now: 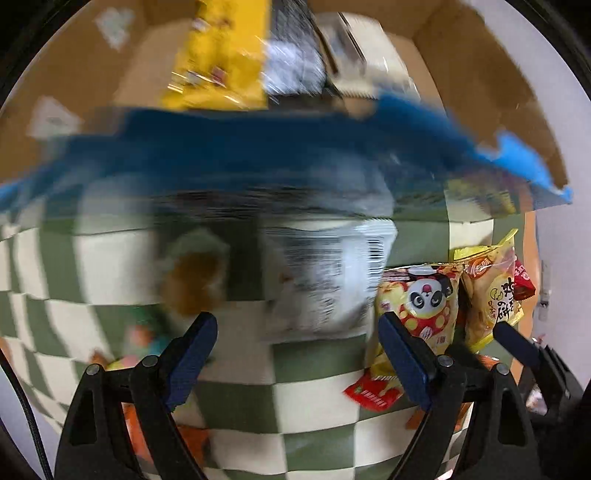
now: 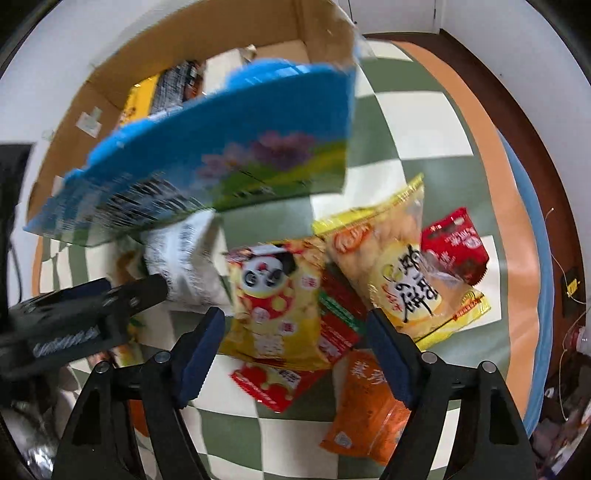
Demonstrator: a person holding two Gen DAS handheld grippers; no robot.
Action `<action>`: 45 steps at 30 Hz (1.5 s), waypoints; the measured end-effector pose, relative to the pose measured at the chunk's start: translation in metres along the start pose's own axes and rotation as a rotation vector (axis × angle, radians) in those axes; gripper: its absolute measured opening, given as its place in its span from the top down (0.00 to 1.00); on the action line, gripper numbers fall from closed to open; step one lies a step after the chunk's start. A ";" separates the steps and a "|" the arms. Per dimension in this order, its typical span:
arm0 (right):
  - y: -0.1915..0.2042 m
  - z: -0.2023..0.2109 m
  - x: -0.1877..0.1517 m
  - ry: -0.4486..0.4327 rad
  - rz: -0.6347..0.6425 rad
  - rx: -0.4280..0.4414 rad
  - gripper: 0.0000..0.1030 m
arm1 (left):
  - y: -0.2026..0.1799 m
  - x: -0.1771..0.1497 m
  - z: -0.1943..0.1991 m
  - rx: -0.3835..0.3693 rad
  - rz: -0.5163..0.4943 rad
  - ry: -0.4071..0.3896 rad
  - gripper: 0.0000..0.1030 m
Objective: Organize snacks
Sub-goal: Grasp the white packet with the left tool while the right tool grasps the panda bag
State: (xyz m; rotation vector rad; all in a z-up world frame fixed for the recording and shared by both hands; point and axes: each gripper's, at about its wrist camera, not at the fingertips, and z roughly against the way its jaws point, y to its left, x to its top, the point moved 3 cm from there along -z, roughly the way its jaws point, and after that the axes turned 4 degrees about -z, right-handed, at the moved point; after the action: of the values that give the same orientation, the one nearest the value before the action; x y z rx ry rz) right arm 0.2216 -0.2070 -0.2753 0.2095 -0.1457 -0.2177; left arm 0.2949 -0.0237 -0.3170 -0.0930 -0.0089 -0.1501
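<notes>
1 large blue snack bag (image 2: 221, 147) is seen blurred in front of 1 open cardboard box (image 2: 325, 33). On the green-and-white checkered counter (image 2: 406, 147), 1 panda-printed yellow packet (image 2: 273, 295) lies between the spread fingers of the right gripper (image 2: 295, 343). The left gripper (image 1: 295, 350) is spread, holding nothing.

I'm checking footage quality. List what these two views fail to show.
- Blue flat snack pack: motion-blurred in left wrist view; its print is unreadable.
- White printed bag: partly hidden under the blue pack in right wrist view.
- Brown cardboard box: contents mostly screened by the pack.
- Orange foil packet: partly behind the right gripper.
</notes>
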 end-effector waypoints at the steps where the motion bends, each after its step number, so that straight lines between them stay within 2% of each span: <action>1: -0.003 -0.002 -0.001 0.003 0.000 -0.002 0.21 | -0.004 0.003 -0.006 0.003 -0.007 0.008 0.14; 3: -0.008 -0.005 -0.002 0.007 -0.003 -0.012 0.21 | -0.013 0.007 -0.015 0.019 -0.029 -0.004 0.23; 4: -0.010 -0.006 -0.002 0.010 -0.004 -0.014 0.21 | -0.016 0.008 -0.017 0.038 -0.043 -0.020 0.42; 5: -0.011 -0.007 -0.003 0.013 -0.003 -0.013 0.21 | -0.018 0.007 -0.018 0.046 -0.048 -0.024 0.52; 7: -0.014 -0.009 -0.004 0.018 -0.002 -0.018 0.21 | -0.016 0.002 -0.017 0.043 -0.047 -0.028 0.54; 13: -0.004 -0.018 0.003 0.016 -0.003 -0.010 0.21 | 0.010 -0.036 -0.010 0.078 -0.008 -0.033 0.56; 18: 0.008 -0.043 0.008 0.048 0.001 -0.025 0.21 | 0.033 -0.070 -0.016 0.069 0.047 0.009 0.56; 20: 0.011 -0.055 0.008 0.075 0.005 -0.028 0.31 | 0.037 -0.081 -0.019 0.058 0.067 0.022 0.56; 23: 0.015 -0.058 0.003 0.061 0.038 -0.063 0.39 | 0.037 -0.095 -0.021 0.042 0.078 0.029 0.56; 26: 0.020 -0.055 -0.012 0.085 0.085 -0.060 0.45 | 0.037 -0.109 -0.024 0.028 0.084 0.040 0.56; 33: 0.003 -0.051 -0.069 0.176 0.109 -0.044 0.45 | 0.028 -0.145 -0.040 0.025 0.050 0.062 0.56; 36: -0.001 -0.054 -0.083 0.181 0.113 -0.043 0.45 | 0.016 -0.148 -0.053 0.043 0.022 0.069 0.51; 39: -0.002 -0.058 -0.085 0.170 0.087 -0.034 0.40 | 0.011 -0.146 -0.067 0.057 0.010 0.087 0.45; 43: 0.001 -0.064 -0.087 0.161 0.080 -0.046 0.38 | 0.000 -0.139 -0.072 0.057 0.019 0.089 0.45; 45: 0.008 -0.068 -0.089 0.153 0.085 -0.056 0.39 | 0.003 -0.133 -0.068 0.055 0.028 0.082 0.50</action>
State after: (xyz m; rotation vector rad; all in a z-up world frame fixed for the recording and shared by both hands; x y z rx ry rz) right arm 0.1481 -0.1660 -0.3502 0.1627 0.0034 -0.1202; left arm 0.1643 -0.0070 -0.3866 -0.0316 0.0697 -0.1256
